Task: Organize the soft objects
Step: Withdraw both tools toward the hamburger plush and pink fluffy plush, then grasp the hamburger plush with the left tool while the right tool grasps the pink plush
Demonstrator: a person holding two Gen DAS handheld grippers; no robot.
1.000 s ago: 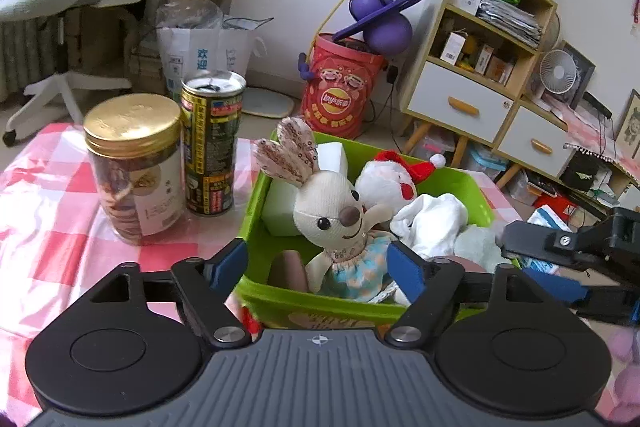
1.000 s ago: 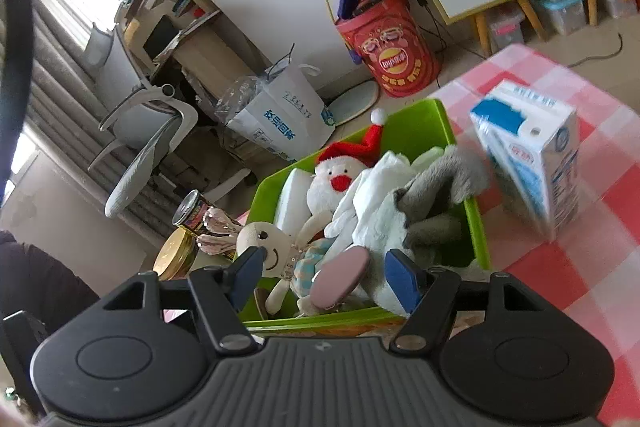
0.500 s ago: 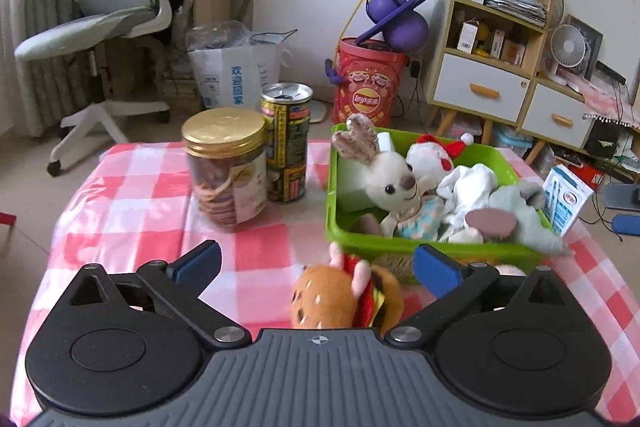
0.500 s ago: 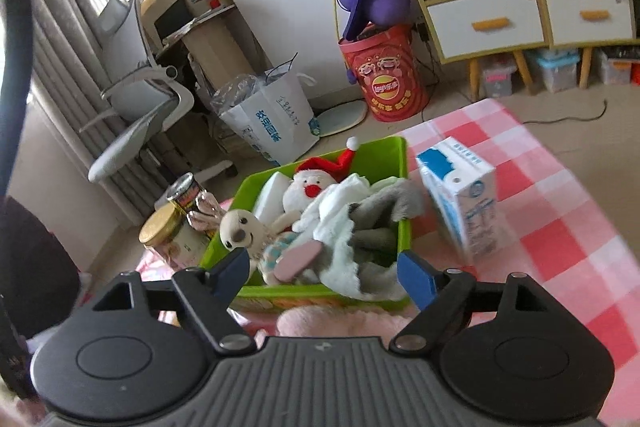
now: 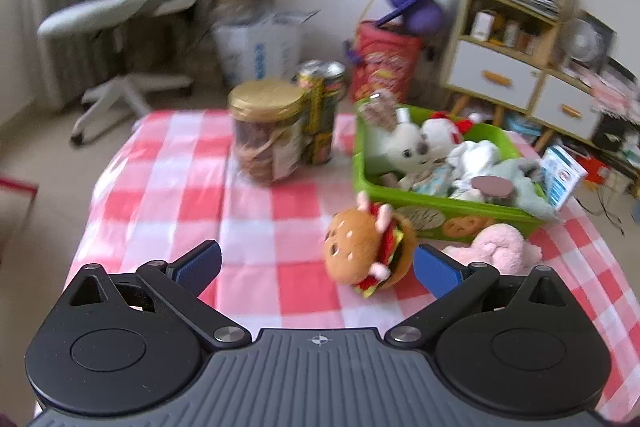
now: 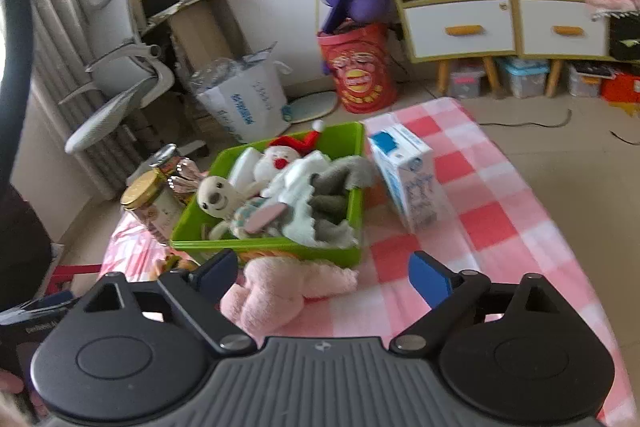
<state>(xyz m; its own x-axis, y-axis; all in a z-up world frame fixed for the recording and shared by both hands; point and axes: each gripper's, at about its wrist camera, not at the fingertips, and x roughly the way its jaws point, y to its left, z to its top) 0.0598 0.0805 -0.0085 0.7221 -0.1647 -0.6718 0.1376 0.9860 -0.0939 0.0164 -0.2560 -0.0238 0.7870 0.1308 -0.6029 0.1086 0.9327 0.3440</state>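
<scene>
Left tool hangs over the checked surface, jaws wide apart and gripping nothing; the burger toy lies on the cloth just beside its right finger. Right tool is opening, pads clear of the pink plush lying between them. Both toys sit outside, against the green bin, which holds the rabbit doll, Santa doll and cloths.

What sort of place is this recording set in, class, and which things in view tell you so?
Most likely a lived-in room at home, used for both living and study. A grey swivel office chair stands beside a cluttered desk, a wooden shelf unit with white drawers holds papers and boxes, and a red-and-white checked tablecloth covers the table.
</scene>
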